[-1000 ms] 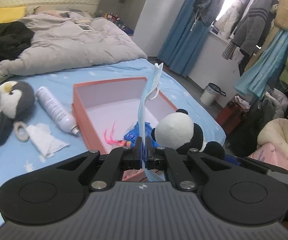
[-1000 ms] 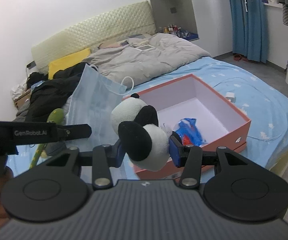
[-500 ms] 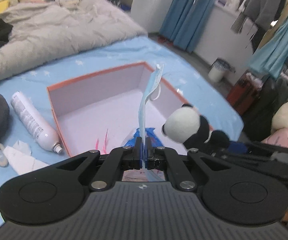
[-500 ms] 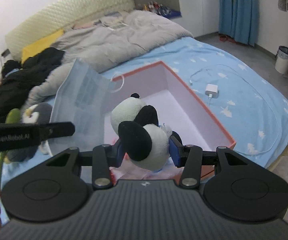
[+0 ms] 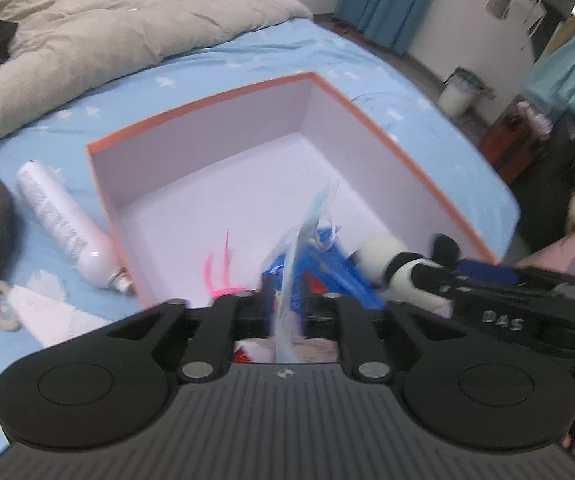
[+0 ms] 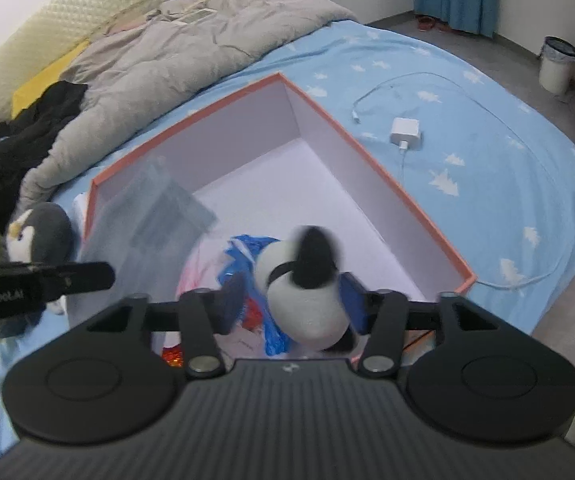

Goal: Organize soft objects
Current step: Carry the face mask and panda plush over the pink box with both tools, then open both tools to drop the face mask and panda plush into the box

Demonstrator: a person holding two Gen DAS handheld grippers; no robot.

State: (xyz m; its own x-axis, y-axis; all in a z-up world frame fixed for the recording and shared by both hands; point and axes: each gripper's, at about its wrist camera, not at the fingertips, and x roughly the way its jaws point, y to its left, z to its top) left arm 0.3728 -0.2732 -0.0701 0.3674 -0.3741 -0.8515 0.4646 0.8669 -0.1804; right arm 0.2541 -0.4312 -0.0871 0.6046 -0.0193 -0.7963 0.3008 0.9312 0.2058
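1. Step: drop-off. You have both grippers over the near end of the box (image 5: 207,128), each with a soft item.
2. Left gripper (image 5: 285,300): jaws look slightly parted, mask (image 5: 307,224) standing between them, blurred. Can't tell if it's gripped or already let go.
3. Right gripper (image 6: 293,300): fingers apart, left pad clear of the panda (image 6: 307,292), right pad near its side. Looks released; motion blur suggests it's dropping, contact on the right unclear.
4. Panda sits over the box's 6 o'clock corner, above the blue bag (image 6: 247,256). Mask hangs just left of it, also inside the rim.
5. Next, my read: open both fully, lift straight up, check that mask and panda landed inside. Then go for the penguin (image 6: 43,232) at 9 o'clock of the box.
6. Count: 1 box, 1 mask, 1 panda, 1 penguin, 1 blue bag, 1 pink thing (image 5: 219,272) in box, 1 spray can (image 5: 63,224), 1 charger (image 6: 406,131) with cable at 2 o'clock.
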